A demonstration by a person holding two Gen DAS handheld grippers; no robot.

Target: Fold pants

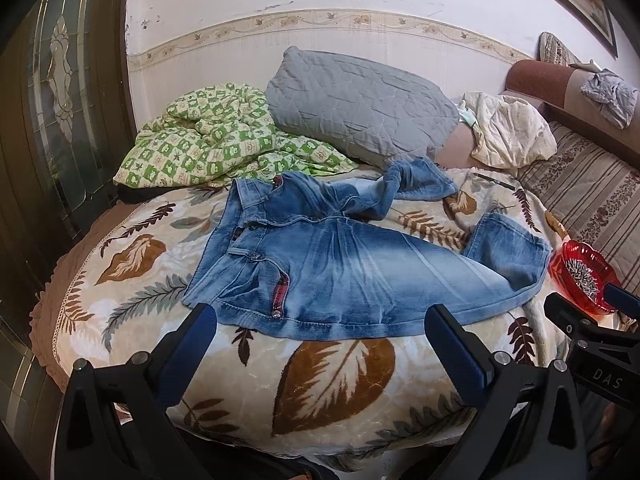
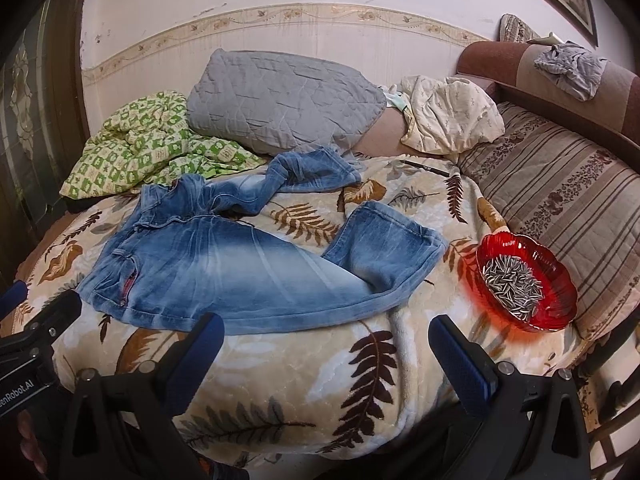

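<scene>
The left gripper (image 1: 320,320) hangs with its blue-padded fingers (image 1: 196,340) spread wide and nothing between them, just short of the near edge of the jeans (image 1: 340,272). The right gripper (image 2: 326,332) is likewise spread and empty, poised over the leaf-print blanket (image 2: 280,380) near the jeans' lower seam.

The jeans lie unfolded on the blanket, waistband to the left. The near leg runs rightward and doubles back at the knee; the far leg is bunched toward the grey quilted pillow (image 1: 360,108). Right of the jeans sits a red glass dish (image 2: 560,280) of sunflower seeds (image 2: 512,288), beside a striped cushion (image 2: 568,184). A green checked quilt (image 1: 208,140) is heaped behind the waistband, and a pen (image 2: 426,168) lies past the far leg.
</scene>
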